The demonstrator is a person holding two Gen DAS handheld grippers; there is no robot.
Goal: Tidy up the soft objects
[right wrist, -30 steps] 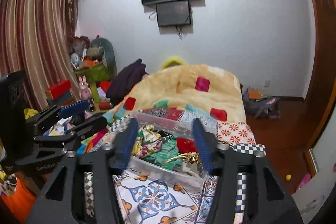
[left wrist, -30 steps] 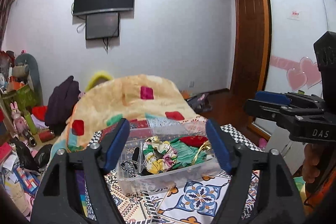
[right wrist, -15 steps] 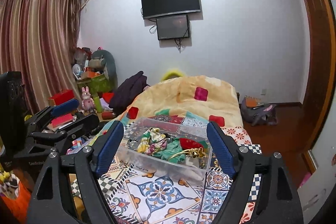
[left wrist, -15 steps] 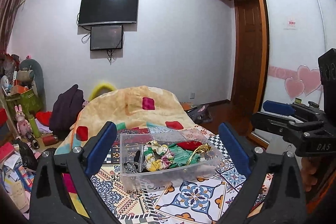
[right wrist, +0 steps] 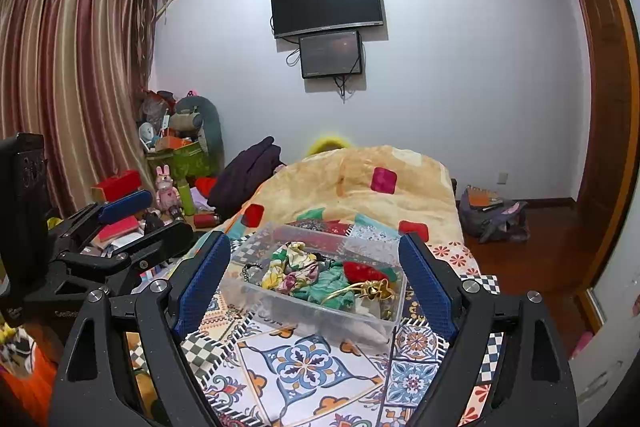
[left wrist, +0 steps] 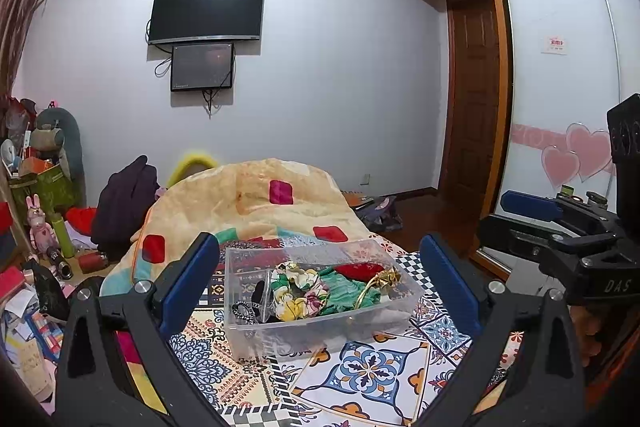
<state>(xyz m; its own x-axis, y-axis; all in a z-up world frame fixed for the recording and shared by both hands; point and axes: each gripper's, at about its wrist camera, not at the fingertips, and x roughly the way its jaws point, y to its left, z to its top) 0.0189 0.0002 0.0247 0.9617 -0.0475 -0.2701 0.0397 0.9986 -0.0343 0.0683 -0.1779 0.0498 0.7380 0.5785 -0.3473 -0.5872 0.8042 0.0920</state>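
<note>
1. My left gripper (left wrist: 320, 287) and right gripper (right wrist: 316, 283) both hang spread wide, holding nothing.
2. The clear bin (left wrist: 320, 327) of scrunchies (left wrist: 298, 291) sits dead ahead on the bed, long axis crosswise.
3. Neither looks nearer, hard to say through fisheye.

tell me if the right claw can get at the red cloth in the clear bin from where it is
Probably yes. The right claw is open and empty, aimed at the clear bin, which has no lid. The red cloth lies on top of the pile, uncovered, though a gold ribbon sits just in front of it.
</note>
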